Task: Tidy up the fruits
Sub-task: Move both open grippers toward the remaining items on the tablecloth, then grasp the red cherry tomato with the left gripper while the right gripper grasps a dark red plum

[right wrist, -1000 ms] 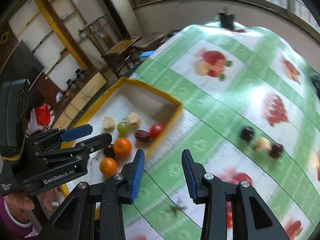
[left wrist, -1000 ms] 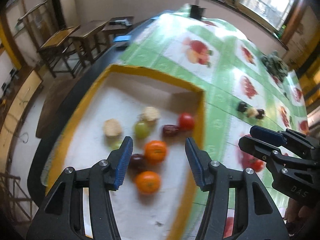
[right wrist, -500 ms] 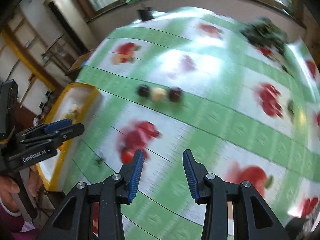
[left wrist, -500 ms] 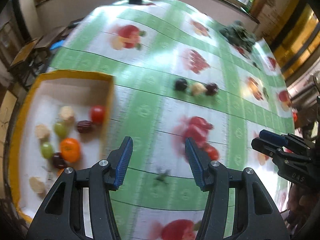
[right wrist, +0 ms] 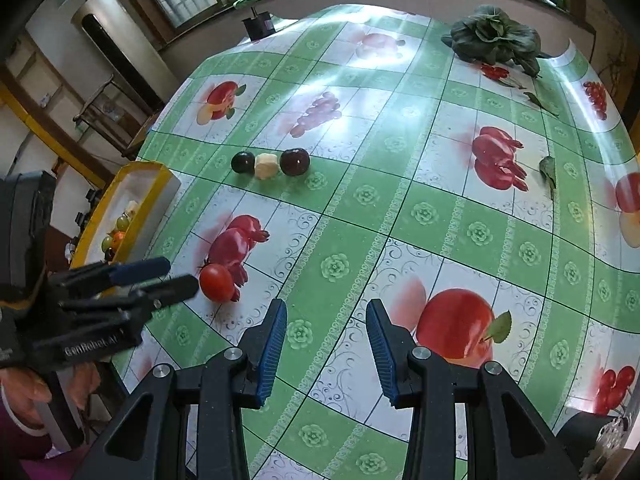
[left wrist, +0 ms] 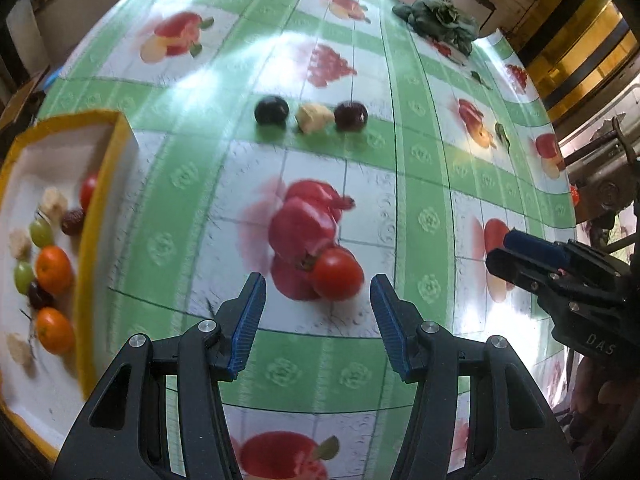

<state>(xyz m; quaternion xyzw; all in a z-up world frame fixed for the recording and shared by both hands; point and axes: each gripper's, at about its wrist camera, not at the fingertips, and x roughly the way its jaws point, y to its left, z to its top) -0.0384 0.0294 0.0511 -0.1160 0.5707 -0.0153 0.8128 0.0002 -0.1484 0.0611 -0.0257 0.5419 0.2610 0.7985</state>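
tomato (left wrist: 337, 274) between spread left tongs (left wrist: 318, 322) | right tongs (right wrist: 326, 338) spread, empty | oranges (left wrist: 54, 264) clear in left view only

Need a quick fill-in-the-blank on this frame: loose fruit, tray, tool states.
1. The left tool is open, its fingers flanking a red ____.
2. Farther out, ____ small fruits lie in a row on the tablecloth.
3. The white tray has a ____ rim.
4. The right tool is open and holds ____.

Answers: tomato; three; yellow; nothing
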